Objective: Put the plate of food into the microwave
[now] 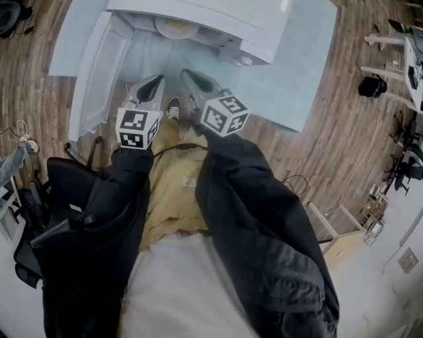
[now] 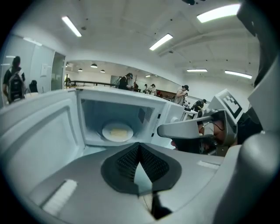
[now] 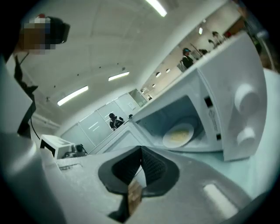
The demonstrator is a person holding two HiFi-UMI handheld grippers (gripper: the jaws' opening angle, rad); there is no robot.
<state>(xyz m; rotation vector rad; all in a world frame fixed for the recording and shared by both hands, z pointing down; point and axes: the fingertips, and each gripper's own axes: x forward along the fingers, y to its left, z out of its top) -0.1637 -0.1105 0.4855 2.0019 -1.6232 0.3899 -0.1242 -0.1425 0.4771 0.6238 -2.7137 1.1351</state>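
Note:
A white plate with yellow food [image 1: 177,28] lies inside the white microwave [image 1: 218,20], whose door [image 1: 99,72] hangs open to the left. The left gripper view shows the plate [image 2: 117,131] on the oven floor, and the right gripper view shows it [image 3: 178,134] too. My left gripper [image 1: 151,89] and right gripper [image 1: 192,82] hover side by side just in front of the oven mouth, apart from the plate. The left gripper [image 2: 140,146] is shut with nothing between its pads. The right gripper [image 3: 141,149] is shut and holds nothing.
The microwave stands on a light-blue table [image 1: 284,72] over a wooden floor. A black chair and bags [image 1: 59,185] sit at the left, white furniture [image 1: 396,66] at the right. Several people [image 2: 127,81] stand far off in the room.

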